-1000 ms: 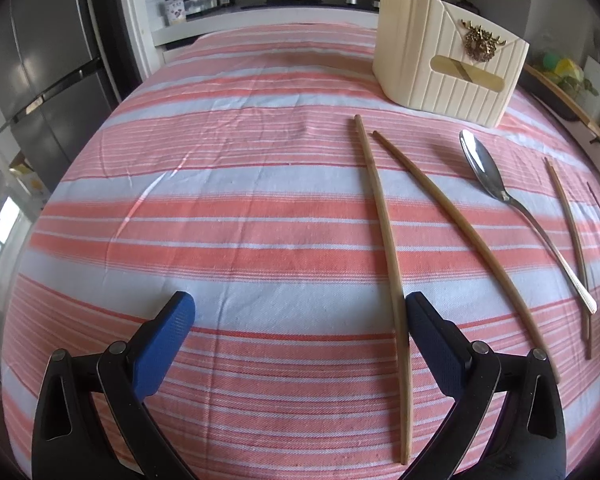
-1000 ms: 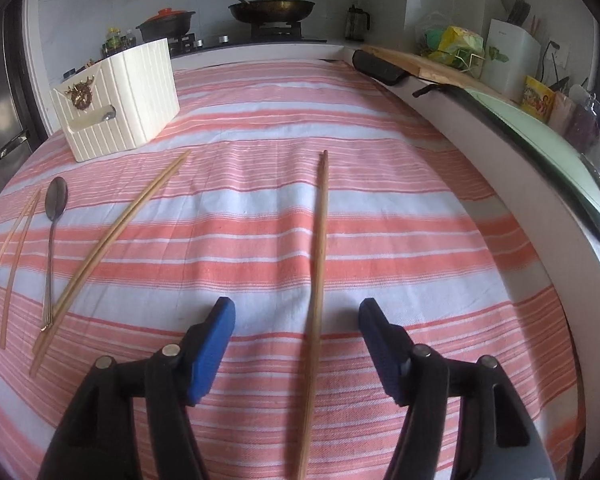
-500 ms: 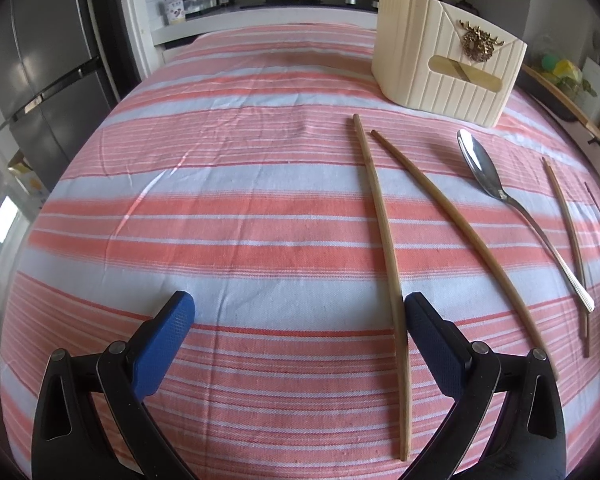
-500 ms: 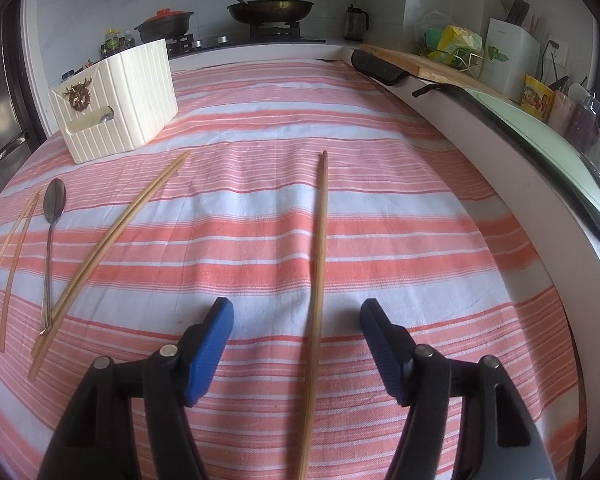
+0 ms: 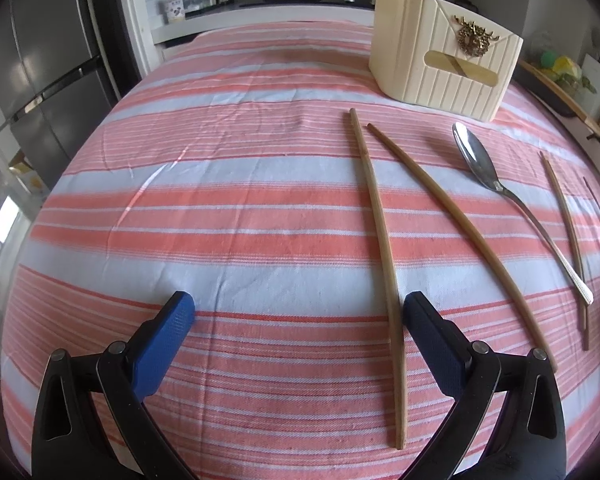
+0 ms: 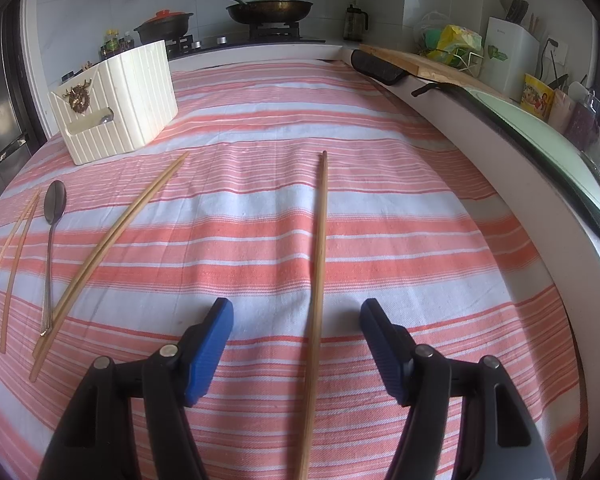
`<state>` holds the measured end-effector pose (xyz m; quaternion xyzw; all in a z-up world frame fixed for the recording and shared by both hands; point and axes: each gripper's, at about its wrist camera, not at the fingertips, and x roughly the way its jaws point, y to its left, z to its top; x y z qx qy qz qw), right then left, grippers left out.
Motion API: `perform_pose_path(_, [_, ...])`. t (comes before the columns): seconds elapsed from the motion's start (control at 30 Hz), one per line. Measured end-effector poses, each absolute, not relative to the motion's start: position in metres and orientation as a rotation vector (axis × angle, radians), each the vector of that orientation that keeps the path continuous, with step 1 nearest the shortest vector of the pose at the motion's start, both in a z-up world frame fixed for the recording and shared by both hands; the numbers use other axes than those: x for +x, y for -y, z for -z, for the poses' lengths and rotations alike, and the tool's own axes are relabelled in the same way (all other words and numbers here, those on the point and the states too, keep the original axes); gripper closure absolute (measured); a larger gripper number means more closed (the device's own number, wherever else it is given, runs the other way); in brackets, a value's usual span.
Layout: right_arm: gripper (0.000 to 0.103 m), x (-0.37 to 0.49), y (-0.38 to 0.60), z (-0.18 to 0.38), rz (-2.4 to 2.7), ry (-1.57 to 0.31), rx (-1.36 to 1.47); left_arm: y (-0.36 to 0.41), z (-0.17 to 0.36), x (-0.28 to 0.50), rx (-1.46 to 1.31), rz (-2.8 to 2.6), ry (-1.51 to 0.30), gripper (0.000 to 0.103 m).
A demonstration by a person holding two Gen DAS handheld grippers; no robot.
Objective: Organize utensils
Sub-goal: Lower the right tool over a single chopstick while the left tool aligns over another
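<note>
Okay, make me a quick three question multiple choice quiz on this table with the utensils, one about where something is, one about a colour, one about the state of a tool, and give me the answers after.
1. Where does the spoon lie in the right wrist view?
A. inside the white holder
B. on the striped cloth, left of the right tool
C. on the stove

2. What colour are the pads of the tool?
A. blue
B. green
C. yellow

3. What state is the right tool in?
A. shut on a chopstick
B. open, a chopstick between its fingers
C. holding the spoon

Answers:
1 B, the spoon rests flat on the cloth near the holder.
2 A, both pads show blue.
3 B, the lone chopstick lies ungripped in the wide gap.
</note>
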<state>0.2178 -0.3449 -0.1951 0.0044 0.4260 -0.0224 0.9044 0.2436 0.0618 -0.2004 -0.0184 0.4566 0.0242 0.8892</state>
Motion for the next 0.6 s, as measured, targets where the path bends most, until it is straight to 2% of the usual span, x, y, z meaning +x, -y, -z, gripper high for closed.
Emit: perform_pose_path(0.6, [0.035, 0.2176, 0.3448, 0.1953, 0.049, -0.88, 0.004, -0.062, 0.2006, 0.2431, -0.041, -0.049, -0.939, 0.0])
